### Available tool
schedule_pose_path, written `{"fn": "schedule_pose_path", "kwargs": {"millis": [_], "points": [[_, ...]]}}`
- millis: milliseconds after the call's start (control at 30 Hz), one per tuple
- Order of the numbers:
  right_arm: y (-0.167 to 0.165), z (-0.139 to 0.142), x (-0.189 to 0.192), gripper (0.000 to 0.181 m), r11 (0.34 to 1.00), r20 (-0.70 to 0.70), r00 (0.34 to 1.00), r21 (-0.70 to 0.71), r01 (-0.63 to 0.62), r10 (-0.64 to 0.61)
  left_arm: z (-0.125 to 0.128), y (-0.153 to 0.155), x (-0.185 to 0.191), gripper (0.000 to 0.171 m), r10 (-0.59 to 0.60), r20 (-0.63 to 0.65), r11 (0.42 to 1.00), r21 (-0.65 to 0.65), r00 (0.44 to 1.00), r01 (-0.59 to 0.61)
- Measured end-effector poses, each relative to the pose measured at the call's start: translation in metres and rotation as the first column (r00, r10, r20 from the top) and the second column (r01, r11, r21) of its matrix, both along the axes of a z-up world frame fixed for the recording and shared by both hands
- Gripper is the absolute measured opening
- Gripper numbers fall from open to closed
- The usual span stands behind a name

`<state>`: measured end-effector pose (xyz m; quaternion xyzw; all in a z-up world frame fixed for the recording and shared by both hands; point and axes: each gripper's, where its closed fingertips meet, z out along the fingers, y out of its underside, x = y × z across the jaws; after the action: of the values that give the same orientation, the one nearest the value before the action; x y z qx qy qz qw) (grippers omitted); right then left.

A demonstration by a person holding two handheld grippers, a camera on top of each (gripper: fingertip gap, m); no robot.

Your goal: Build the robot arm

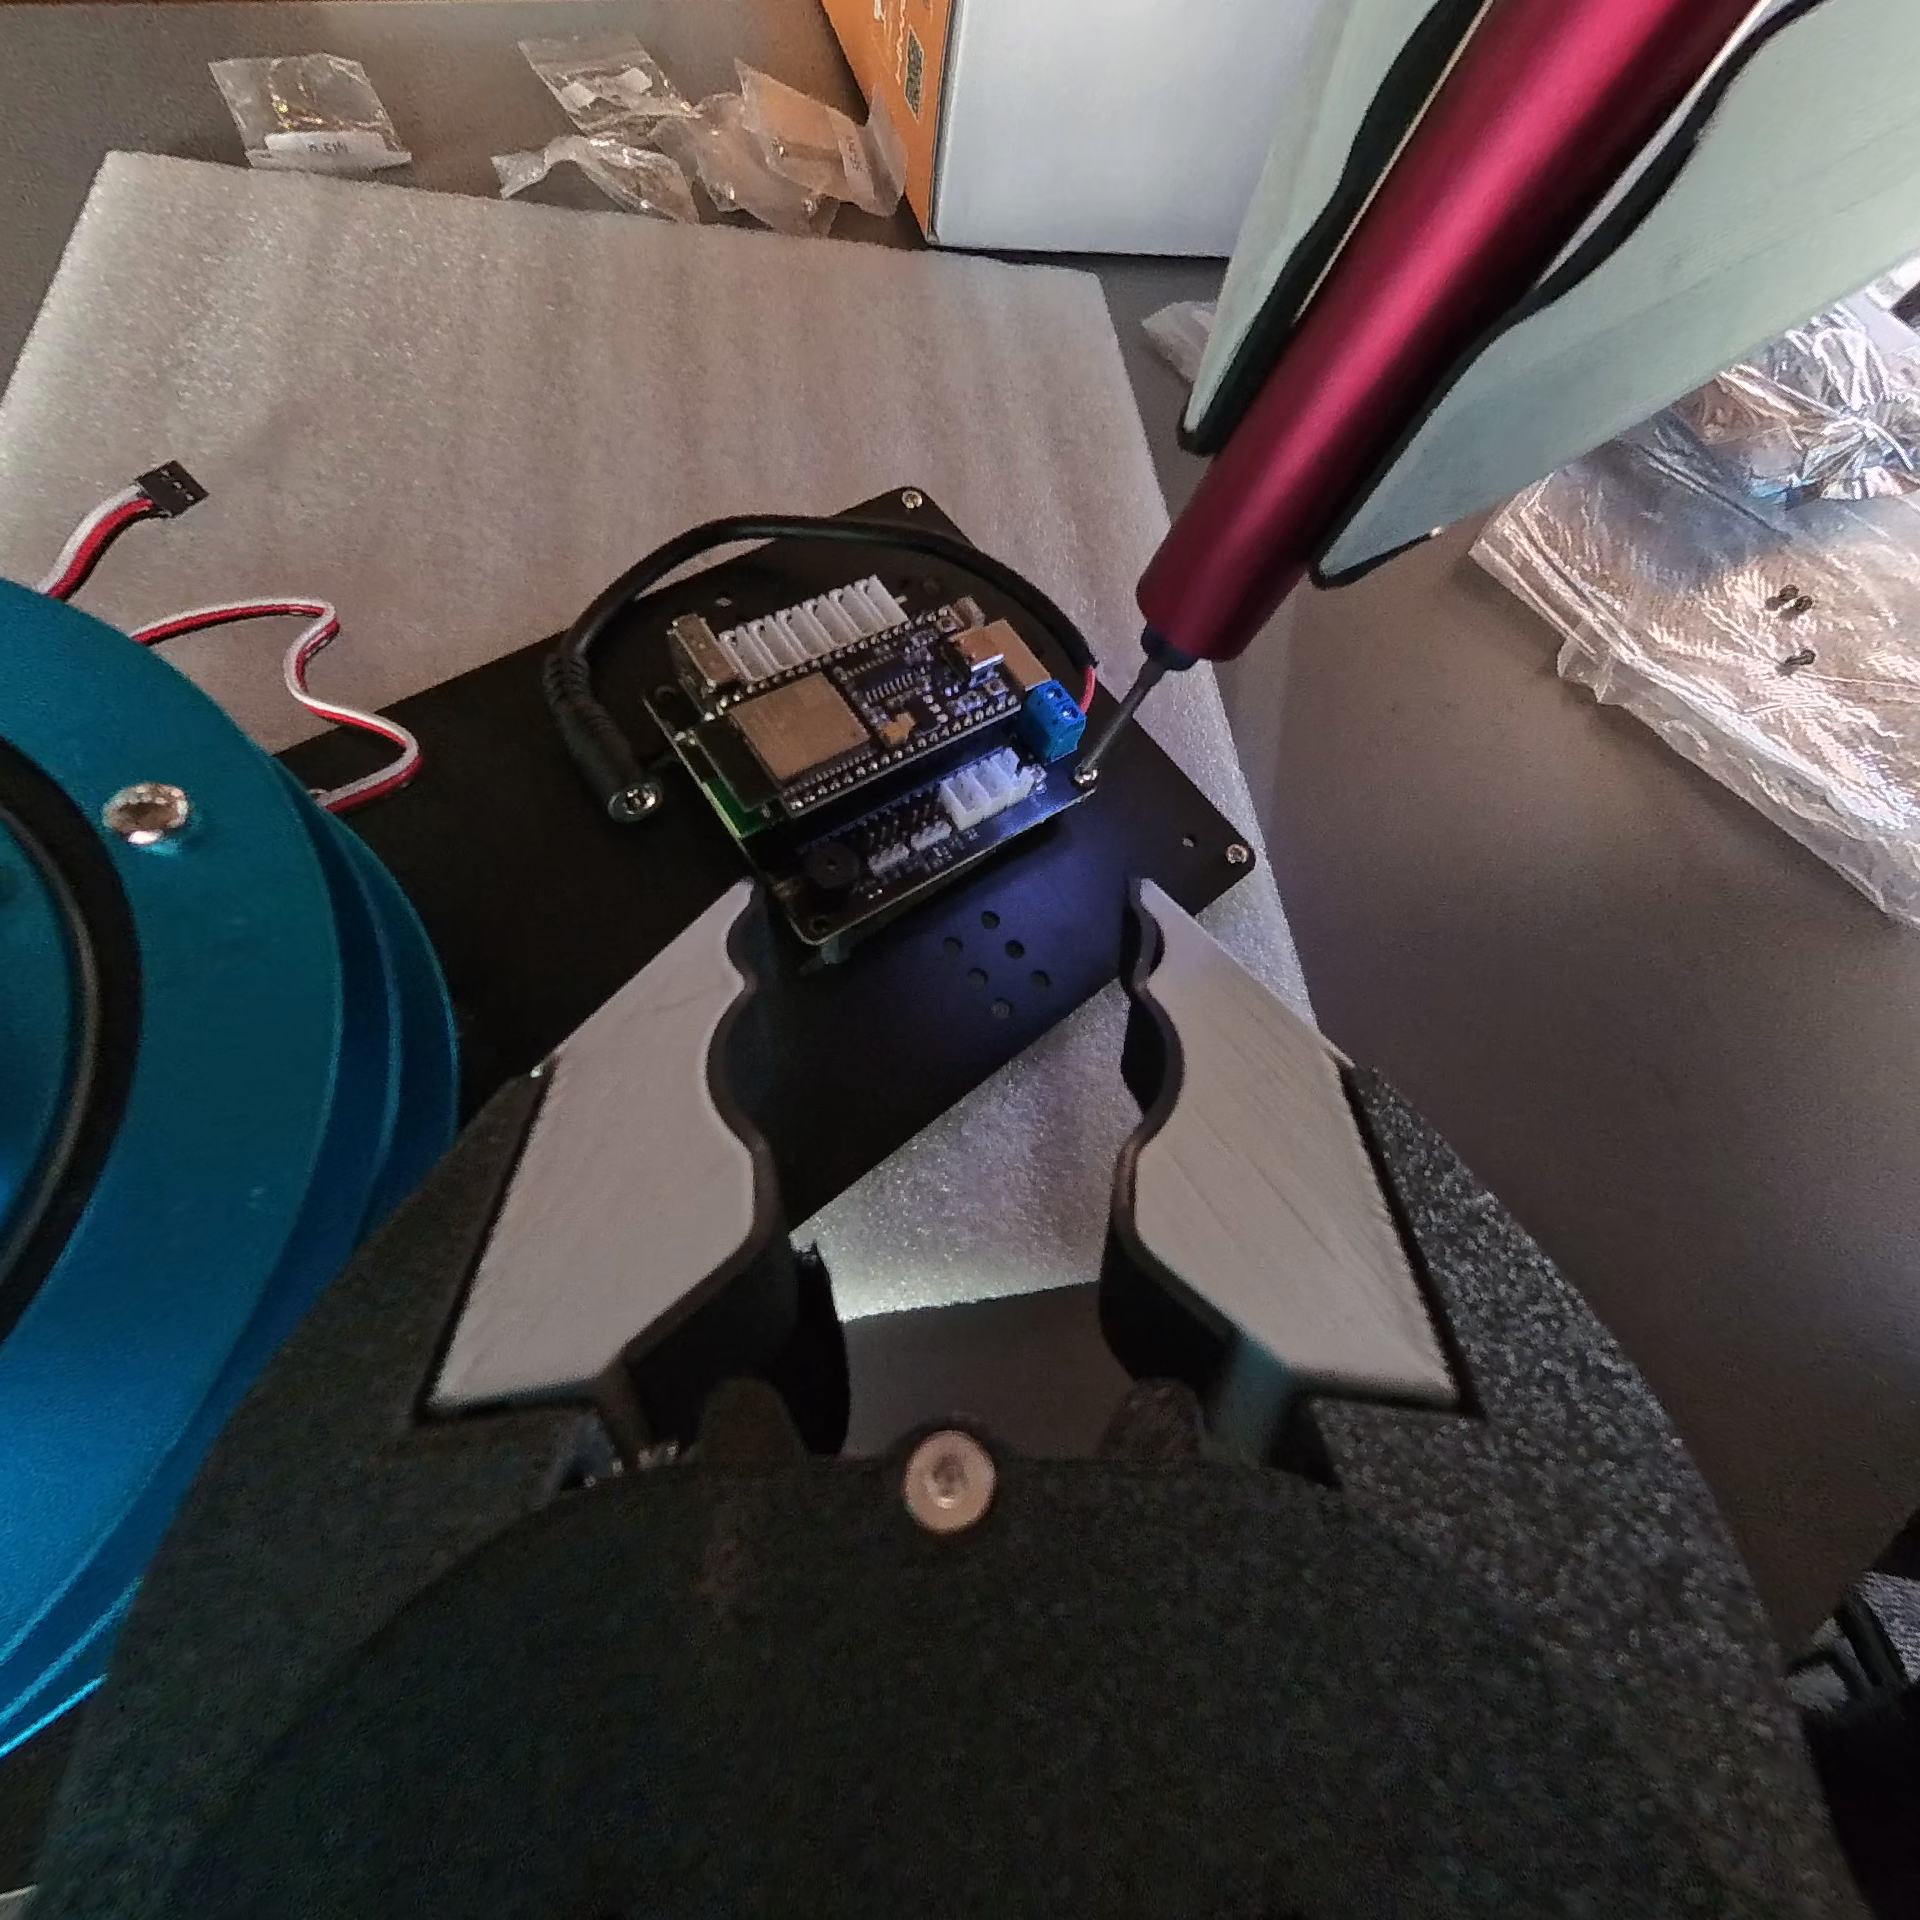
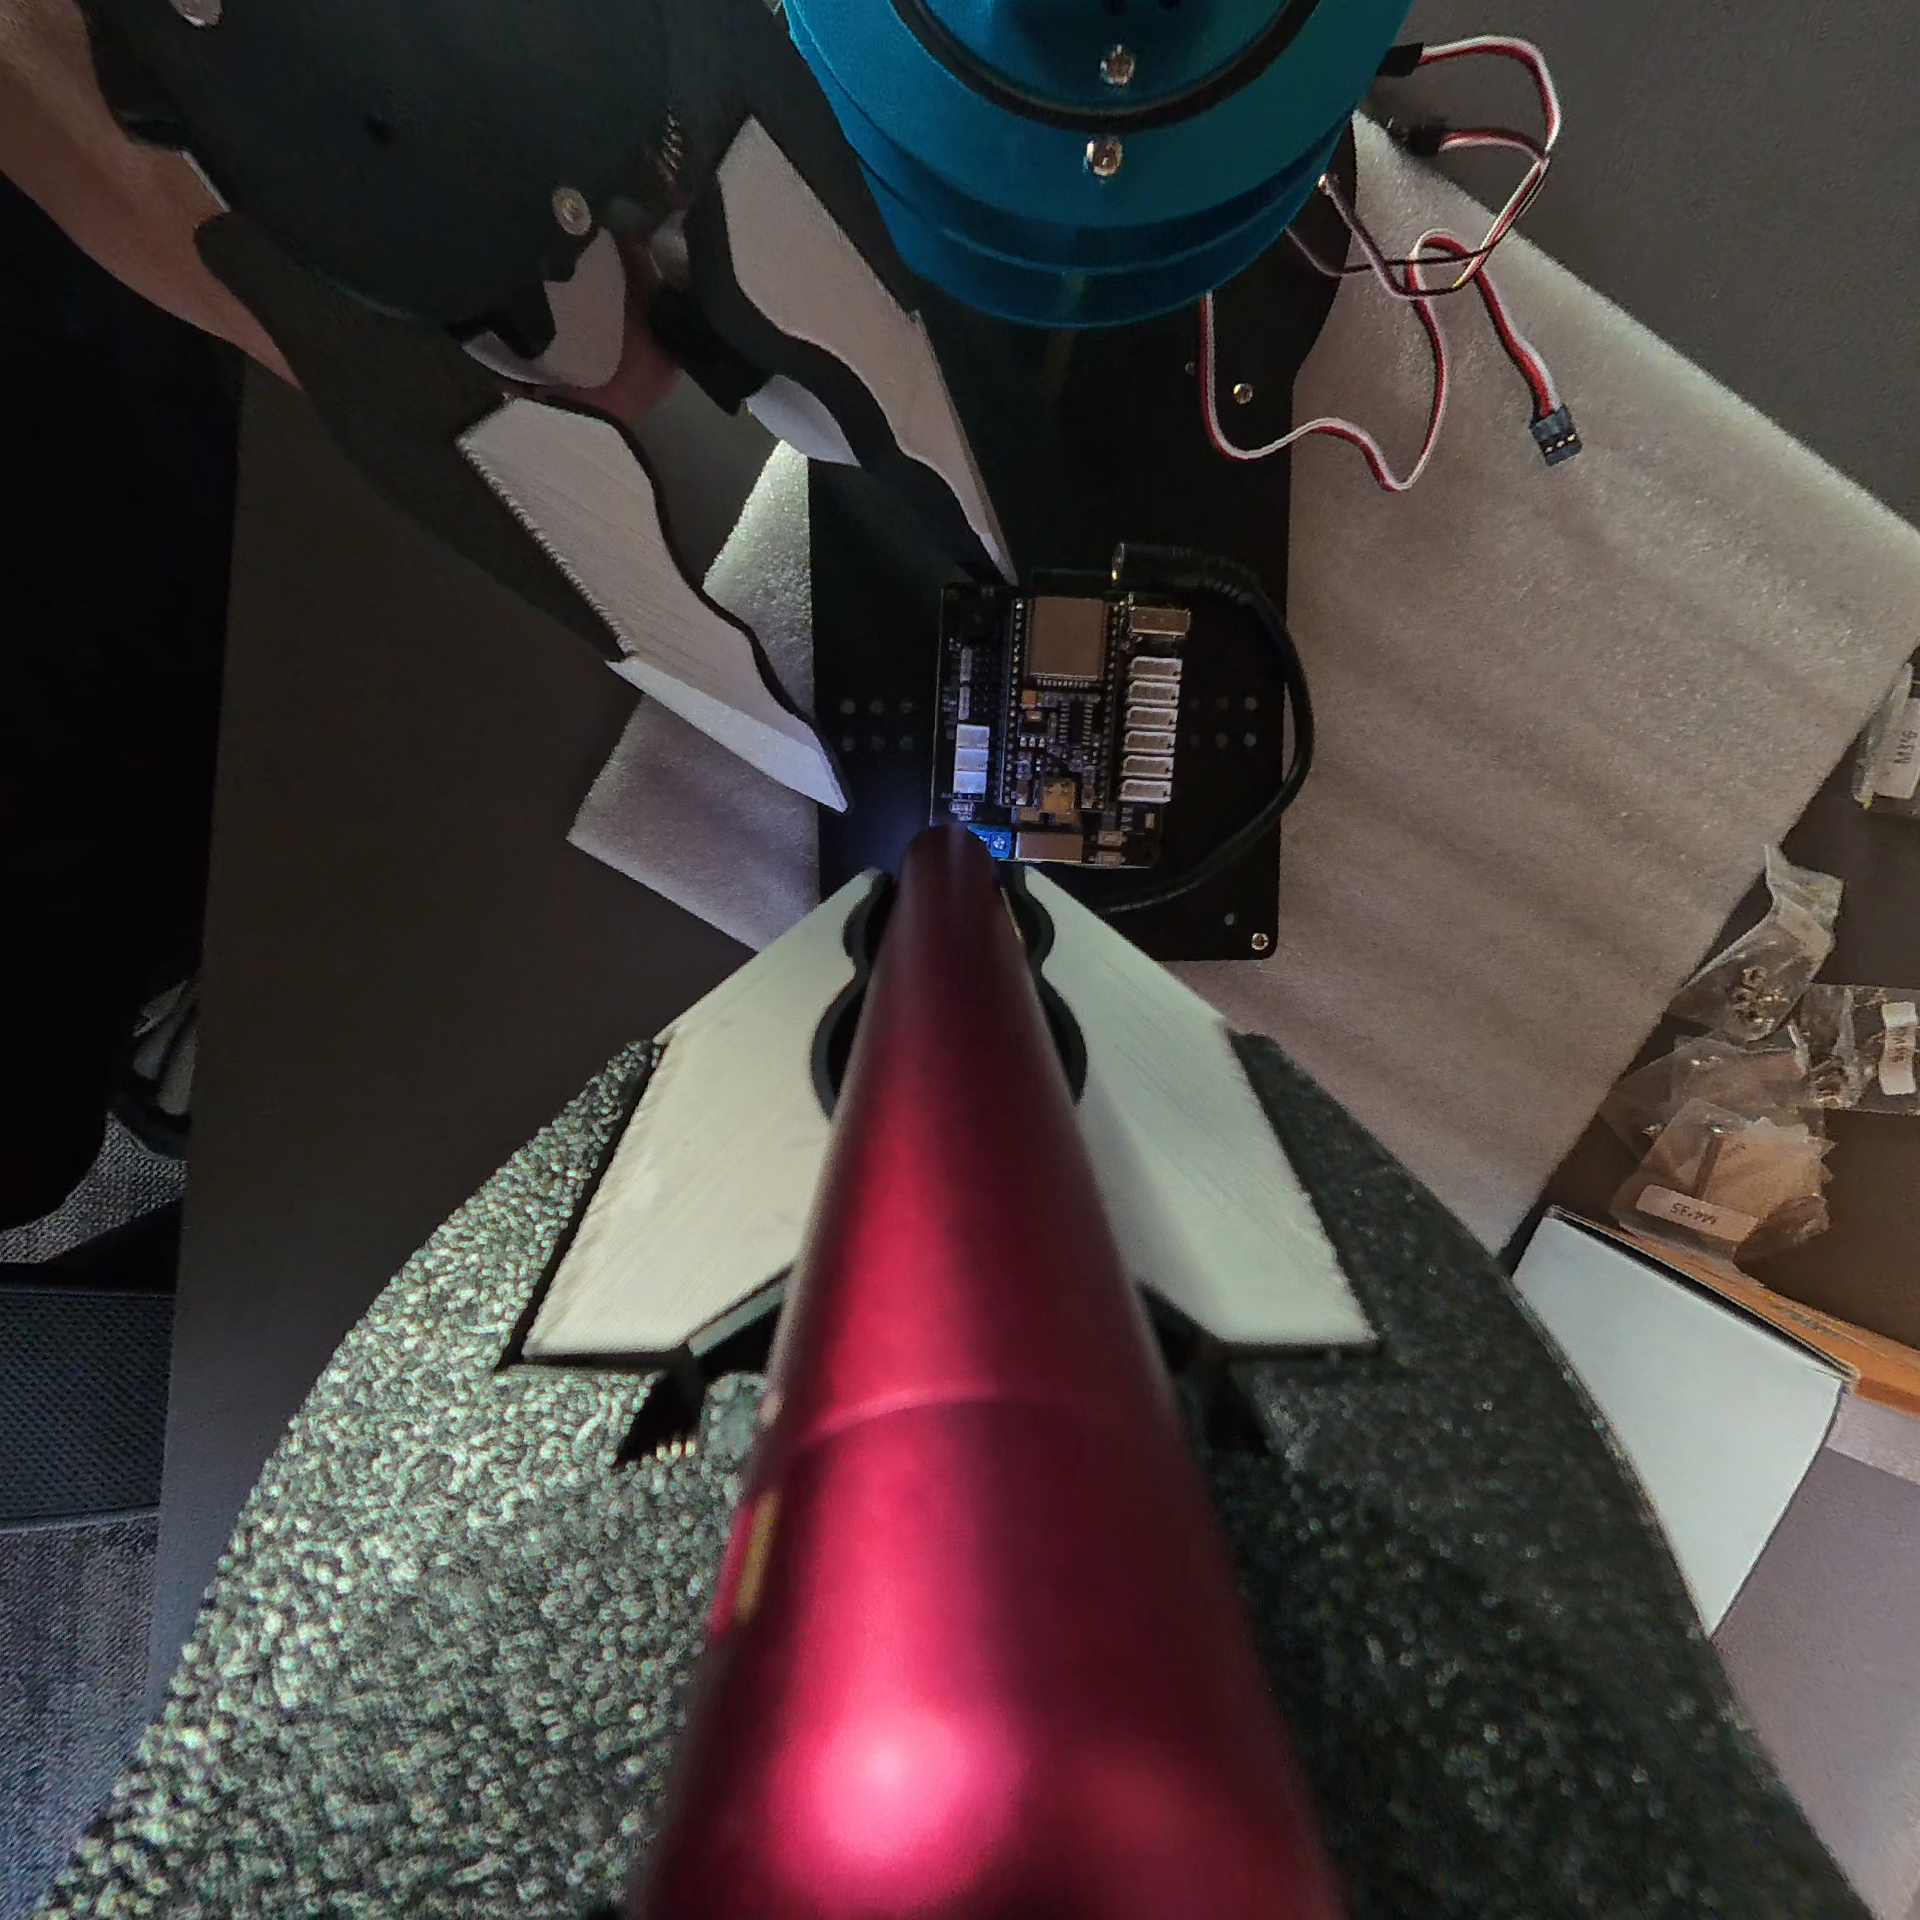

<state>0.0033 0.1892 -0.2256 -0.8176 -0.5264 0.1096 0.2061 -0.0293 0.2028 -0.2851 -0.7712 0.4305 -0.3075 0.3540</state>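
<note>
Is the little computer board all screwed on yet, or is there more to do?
Not finished. The circuit board already sits on the black plate, wired up. Right now the right gripper holds the red screwdriver, its tip on a corner screw. The left gripper hangs open beside the board, holding nothing. Whether the other corners are screwed cannot be seen.

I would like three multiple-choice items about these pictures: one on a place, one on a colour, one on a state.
1. Where does the screwdriver tip rest?
A. on a screw at the circuit board corner
B. on the foam sheet
C. on the blue disc

2. The screwdriver body is
A. green
B. dark red
C. yellow

3. The left hand-held gripper is
A. shut on a cable
B. shut on the board
C. open

Answers: 1 A, the tip meets the screw; 2 B, it looks dark red in both views; 3 C, nothing sits between its fingers.
</note>
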Motion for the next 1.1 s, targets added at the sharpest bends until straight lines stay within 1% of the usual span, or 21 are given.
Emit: {"fn": "schedule_pose_path", "kwargs": {"millis": [200, 267, 300, 333, 400, 433, 467, 500, 533, 567, 600, 667, 700, 767, 800, 900, 967, 1100], "points": [[0.0, -0.001, 0.0, 0.021, 0.999, -0.018, 0.999, -0.025, 0.028, -0.028, 0.002, -0.002, -0.003, 0.066, -0.002, 0.0, 1.0, 0.015, 1.0, 0.002], [-0.001, -0.001, 0.001, 0.021, 0.999, -0.011, 0.999, -0.023, 0.03, -0.03, 0.008, -0.007, -0.008, 0.061, 0.005, 0.029, 1.0, 0.02, 1.0, -0.006], [-0.001, -0.001, 0.001, 0.021, 0.999, -0.011, 1.0, -0.015, 0.029, -0.029, 0.014, -0.013, -0.01, 0.058, 0.005, 0.064, 1.0, 0.008, 0.998, -0.006], [-0.001, -0.001, 0.0, 0.021, 1.0, -0.015, 0.999, -0.009, 0.03, -0.03, 0.022, -0.022, -0.011, 0.052, -0.003, 0.113, 1.0, -0.024, 0.994, 0.006], [-0.002, -0.001, 0.001, 0.021, 0.999, -0.01, 0.999, -0.015, 0.03, -0.03, 0.032, -0.046, -0.005, 0.051, -0.034, 0.224, 0.985, -0.155, 0.974, 0.07], [-0.001, -0.001, 0.001, 0.021, 0.999, -0.007, 1.0, -0.017, 0.028, -0.028, 0.034, -0.054, -0.001, 0.05, -0.03, 0.269, 0.974, -0.207, 0.963, 0.088], [-0.001, -0.001, 0.001, 0.021, 0.999, -0.009, 1.0, -0.021, 0.028, -0.029, 0.03, -0.057, 0.003, 0.052, -0.01, 0.286, 0.966, -0.243, 0.958, 0.083], [0.0, -0.001, 0.0, 0.021, 0.999, -0.012, 0.999, -0.025, 0.03, -0.031, 0.024, -0.06, 0.008, 0.057, -0.002, 0.277, 0.957, -0.278, 0.961, 0.082], [0.0, -0.001, 0.0, 0.021, 0.999, -0.014, 0.999, -0.031, 0.031, -0.031, 0.016, -0.062, 0.013, 0.067, 0.002, 0.246, 0.95, -0.304, 0.969, 0.075], [0.001, -0.001, -0.001, 0.021, 0.999, -0.014, 0.999, -0.033, 0.029, -0.029, 0.011, -0.061, 0.017, 0.07, 0.006, 0.214, 0.951, -0.305, 0.977, 0.061], [0.001, -0.001, -0.001, 0.021, 0.999, -0.014, 1.0, -0.033, 0.027, -0.027, 0.011, -0.058, 0.02, 0.074, 0.016, 0.196, 0.96, -0.278, 0.981, 0.04], [0.001, -0.001, -0.001, 0.021, 0.999, -0.018, 1.0, -0.032, 0.023, -0.024, 0.017, -0.047, 0.024, 0.08, 0.041, 0.196, 0.98, -0.201, 0.98, -0.001], [0.001, -0.001, 0.0, 0.021, 0.999, -0.02, 1.0, -0.031, 0.022, -0.022, 0.02, -0.044, 0.026, 0.084, 0.047, 0.199, 0.982, -0.187, 0.979, -0.009], [0.0, -0.001, 0.0, 0.021, 0.999, -0.024, 1.0, -0.029, 0.017, -0.018, 0.016, -0.047, 0.031, 0.093, 0.036, 0.189, 0.972, -0.236, 0.981, 0.01], [0.0, -0.001, 0.001, 0.022, 0.999, -0.027, 0.999, -0.028, 0.016, -0.016, 0.013, -0.049, 0.033, 0.094, 0.028, 0.186, 0.963, -0.269, 0.982, 0.023], [0.001, -0.001, 0.001, 0.021, 1.0, -0.04, 0.999, -0.028, 0.011, -0.012, 0.014, -0.05, 0.037, 0.094, 0.032, 0.207, 0.958, -0.284, 0.978, 0.029], [0.001, -0.001, 0.001, 0.021, 1.0, -0.047, 0.999, -0.027, 0.007, -0.008, 0.014, -0.049, 0.041, 0.094, 0.037, 0.212, 0.963, -0.268, 0.977, 0.022], [0.0, -0.001, 0.001, 0.021, 1.0, -0.049, 0.999, -0.022, -0.001, 0.0, 0.02, -0.055, 0.049, 0.094, -0.003, 0.239, 0.967, -0.248, 0.971, 0.064]]}}
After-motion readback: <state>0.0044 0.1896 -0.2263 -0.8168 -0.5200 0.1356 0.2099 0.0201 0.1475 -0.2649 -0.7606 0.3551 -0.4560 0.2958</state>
